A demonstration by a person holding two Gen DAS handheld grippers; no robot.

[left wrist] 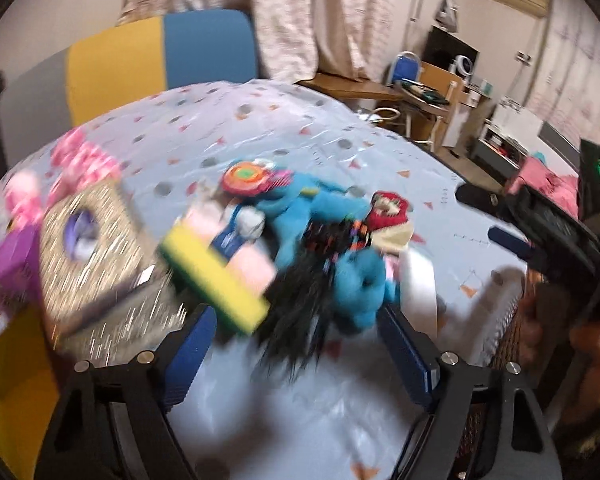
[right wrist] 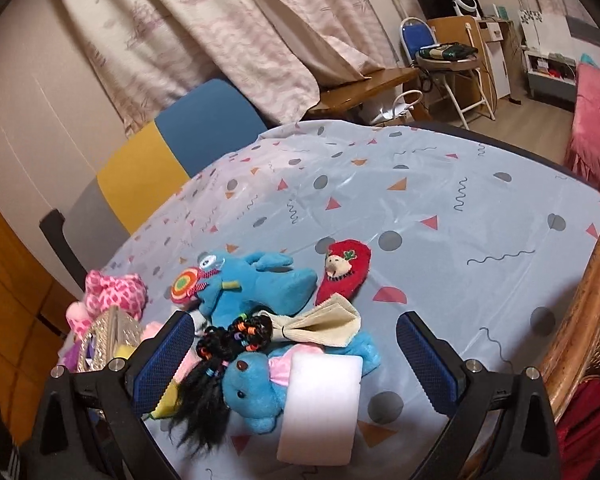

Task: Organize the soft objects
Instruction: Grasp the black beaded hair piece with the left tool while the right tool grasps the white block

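Right wrist view shows your right gripper tilted down over the heap of soft toys, fingers wide and empty, the white foam block between them, long axis running away from you. Your left gripper, equally spread and empty, hangs over the yellow-green sponge lying diagonally; only this blurred view shows the glittery box fully.

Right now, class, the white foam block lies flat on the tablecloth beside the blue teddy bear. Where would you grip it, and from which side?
Grip the white foam block across its two long edges, coming down from above. It lies flat with its right edge free over bare tablecloth, but its left edge sits against the blue teddy bear, so that finger likely needs to wedge in between.
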